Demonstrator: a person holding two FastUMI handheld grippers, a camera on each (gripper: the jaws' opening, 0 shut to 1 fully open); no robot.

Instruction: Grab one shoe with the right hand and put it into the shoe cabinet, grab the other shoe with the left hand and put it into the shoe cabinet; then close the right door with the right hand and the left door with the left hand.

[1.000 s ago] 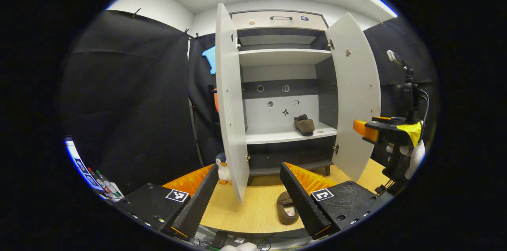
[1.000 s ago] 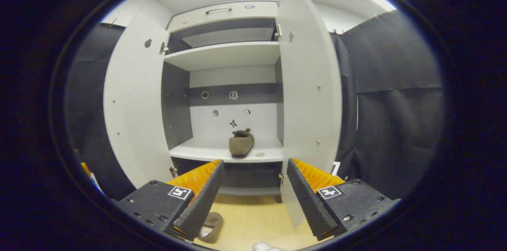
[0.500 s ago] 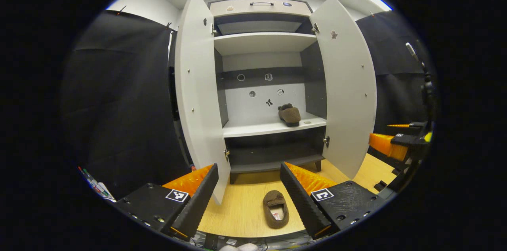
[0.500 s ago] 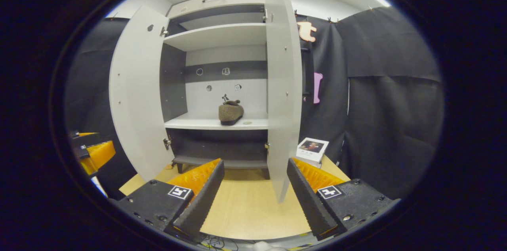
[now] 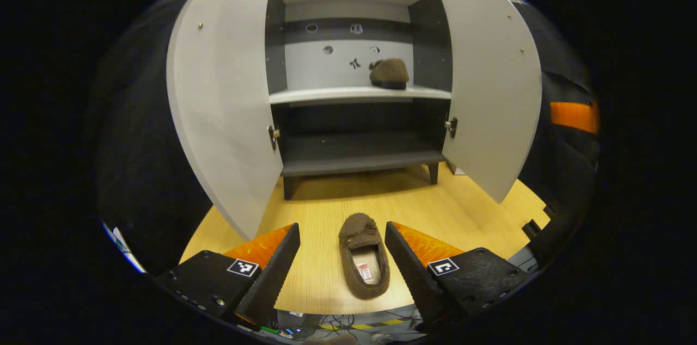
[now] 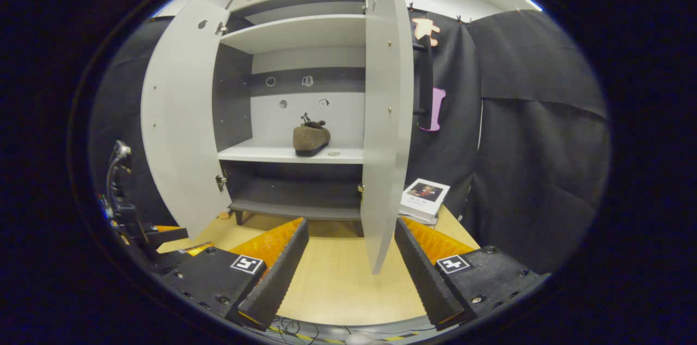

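The left gripper (image 5: pixel 342 263) hangs released, jaws wide either side of the second shoe (image 5: pixel 364 255) on the table (image 5: pixel 468 214), its long axis running along the fingers, toe toward the shoe cabinet (image 5: pixel 356 94); the right gripper (image 6: pixel 351 263), also spread and empty, faces the right door (image 6: pixel 384 116), farther off.

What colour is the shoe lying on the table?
Brown, fuzzy-looking shoe; the left gripper view shows it best.

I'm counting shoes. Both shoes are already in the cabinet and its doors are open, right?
Not quite. One shoe is in the cabinet; the other shoe lies on the table between the left gripper's fingers, as the left gripper view shows. The doors are open.
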